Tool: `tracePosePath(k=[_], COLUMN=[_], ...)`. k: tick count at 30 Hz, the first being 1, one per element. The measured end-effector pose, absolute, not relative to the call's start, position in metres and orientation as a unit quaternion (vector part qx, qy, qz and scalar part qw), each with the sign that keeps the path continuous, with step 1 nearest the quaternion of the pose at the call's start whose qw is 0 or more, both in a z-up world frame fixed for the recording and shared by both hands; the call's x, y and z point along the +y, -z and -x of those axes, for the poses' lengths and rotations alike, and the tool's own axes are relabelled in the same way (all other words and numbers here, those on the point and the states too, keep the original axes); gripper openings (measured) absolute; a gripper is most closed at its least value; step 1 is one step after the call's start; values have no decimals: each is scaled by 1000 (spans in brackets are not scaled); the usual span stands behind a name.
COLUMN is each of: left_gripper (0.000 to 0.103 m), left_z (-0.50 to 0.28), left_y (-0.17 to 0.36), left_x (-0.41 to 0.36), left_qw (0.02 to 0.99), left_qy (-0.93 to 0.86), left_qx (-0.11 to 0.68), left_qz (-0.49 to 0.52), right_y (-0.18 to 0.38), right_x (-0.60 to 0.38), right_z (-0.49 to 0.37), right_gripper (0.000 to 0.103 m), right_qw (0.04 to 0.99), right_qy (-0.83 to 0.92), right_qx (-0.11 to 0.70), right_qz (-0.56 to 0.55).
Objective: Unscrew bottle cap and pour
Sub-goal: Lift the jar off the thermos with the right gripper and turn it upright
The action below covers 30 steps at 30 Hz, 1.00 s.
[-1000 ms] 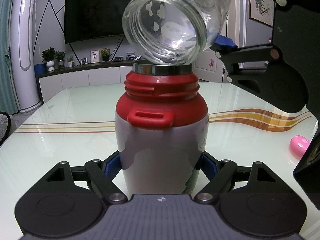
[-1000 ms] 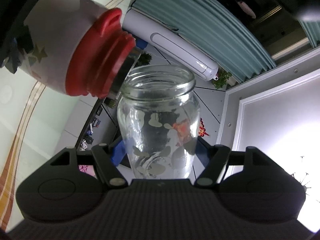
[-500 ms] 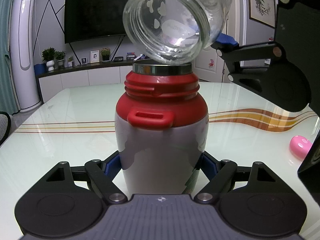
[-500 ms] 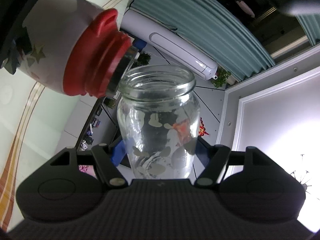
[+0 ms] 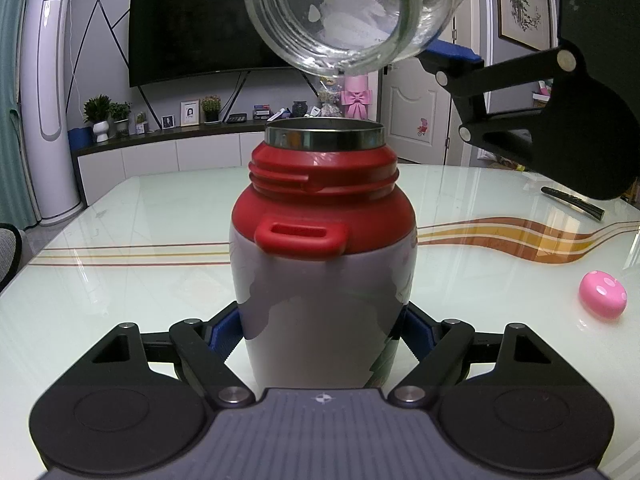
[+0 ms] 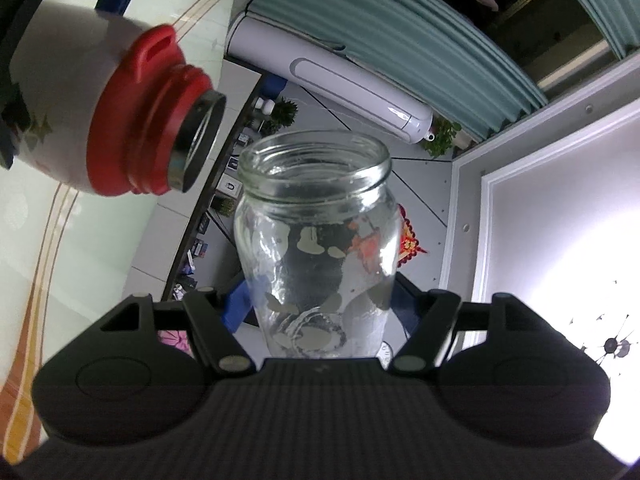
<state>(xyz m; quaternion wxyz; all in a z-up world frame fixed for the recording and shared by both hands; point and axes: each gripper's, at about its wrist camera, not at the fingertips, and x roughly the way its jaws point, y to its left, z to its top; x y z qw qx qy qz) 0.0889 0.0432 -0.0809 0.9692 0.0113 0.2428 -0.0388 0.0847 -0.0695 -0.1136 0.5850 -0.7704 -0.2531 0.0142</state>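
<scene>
My left gripper [image 5: 322, 332] is shut on a white flask with a red shoulder and an open steel mouth [image 5: 324, 240]. The flask stands upright on the table. My right gripper [image 6: 324, 312] is shut on a clear glass jar [image 6: 320, 248] with no lid. The jar is tipped mouth-down and held above the flask; in the left wrist view the jar [image 5: 352, 12] hangs a little right of the flask's mouth with a clear gap between them. In the right wrist view the flask [image 6: 108, 116] lies off to the upper left of the jar's mouth. The jar looks empty.
The glossy white table [image 5: 120, 272] has orange and brown stripes. A pink mushroom-shaped thing [image 5: 603, 294] lies at the right. A dark remote [image 5: 572, 202] lies at the far right edge. A TV and low cabinet stand behind the table.
The right gripper has lifted the jar up and away from the flask's mouth, opening a gap between them. The left gripper and flask have stayed put.
</scene>
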Motion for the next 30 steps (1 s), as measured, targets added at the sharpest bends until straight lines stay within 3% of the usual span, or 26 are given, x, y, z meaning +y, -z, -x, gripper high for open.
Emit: tracePosePath(k=[14, 30], left_gripper=[83, 83], left_z=[-89, -88], left_y=[81, 81], left_x=[44, 44], left_qw=[969, 969], left_qy=[39, 39], left_qx=[243, 243], left_qz=[-11, -12], right_y=[88, 45], right_x=[-60, -62], right_z=[-90, -90], right_gripper=[71, 71], right_qw=[676, 809], right_qy=[-36, -54], right_qx=[-167, -41], right_qz=[717, 584])
